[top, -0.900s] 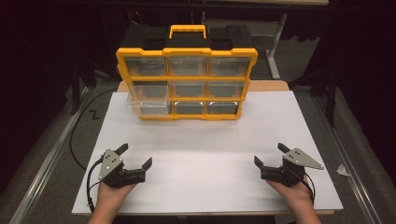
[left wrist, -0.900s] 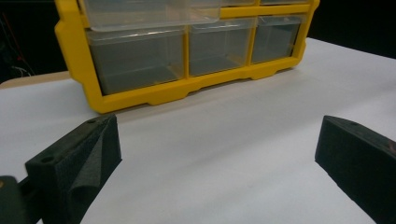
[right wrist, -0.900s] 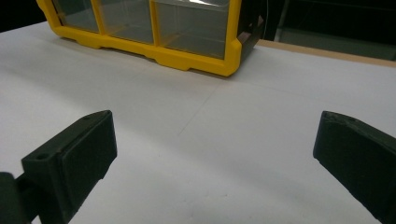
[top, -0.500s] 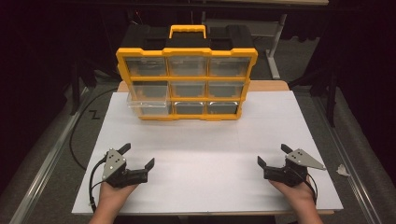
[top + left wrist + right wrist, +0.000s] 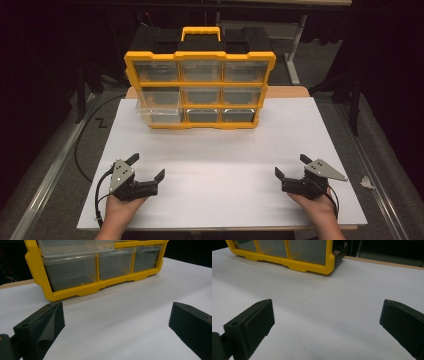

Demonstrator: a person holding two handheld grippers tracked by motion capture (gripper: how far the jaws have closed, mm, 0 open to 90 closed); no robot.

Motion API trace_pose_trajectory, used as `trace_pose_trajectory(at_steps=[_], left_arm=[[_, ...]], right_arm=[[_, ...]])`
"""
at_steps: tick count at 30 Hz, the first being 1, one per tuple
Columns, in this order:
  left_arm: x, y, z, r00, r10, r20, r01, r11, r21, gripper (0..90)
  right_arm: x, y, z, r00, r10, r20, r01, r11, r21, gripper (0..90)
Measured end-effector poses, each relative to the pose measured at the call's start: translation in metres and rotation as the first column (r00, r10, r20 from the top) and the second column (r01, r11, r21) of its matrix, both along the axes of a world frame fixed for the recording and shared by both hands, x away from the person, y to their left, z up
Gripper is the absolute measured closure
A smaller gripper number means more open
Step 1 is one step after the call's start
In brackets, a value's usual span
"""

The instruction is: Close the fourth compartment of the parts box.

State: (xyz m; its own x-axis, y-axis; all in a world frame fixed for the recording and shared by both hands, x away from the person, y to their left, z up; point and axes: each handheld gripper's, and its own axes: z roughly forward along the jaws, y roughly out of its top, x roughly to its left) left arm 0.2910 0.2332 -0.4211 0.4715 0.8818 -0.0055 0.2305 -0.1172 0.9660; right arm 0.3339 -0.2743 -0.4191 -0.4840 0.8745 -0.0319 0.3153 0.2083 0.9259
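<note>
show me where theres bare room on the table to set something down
The white table sheet is bare between the yellow plastic drawer organiser at the far edge and the two grippers, and between the left gripper and right gripper. Crowded only at the organiser, whose left-middle clear drawer sticks out.

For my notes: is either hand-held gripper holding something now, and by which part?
Nothing is held. The left hand-held gripper and the right hand-held gripper both stand open over the white table, apart from the yellow organizer.

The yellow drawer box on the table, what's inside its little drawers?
The yellow organizer holds nine clear drawers. One middle-left drawer sticks out toward the grippers. Those seen close up in the left gripper view look empty; the top row is too dim to tell.
</note>
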Motion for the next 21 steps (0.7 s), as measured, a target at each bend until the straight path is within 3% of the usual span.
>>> trace_pose_trajectory(at_steps=[21], left_arm=[[-0.0019,-0.0007,0.0058,0.9998,0.018,-0.003,-0.018,0.9998,-0.01,1.0]], right_arm=[[0.0015,-0.0022,-0.0006,1.0,-0.01,-0.002,0.01,1.0,0.004,0.7]])
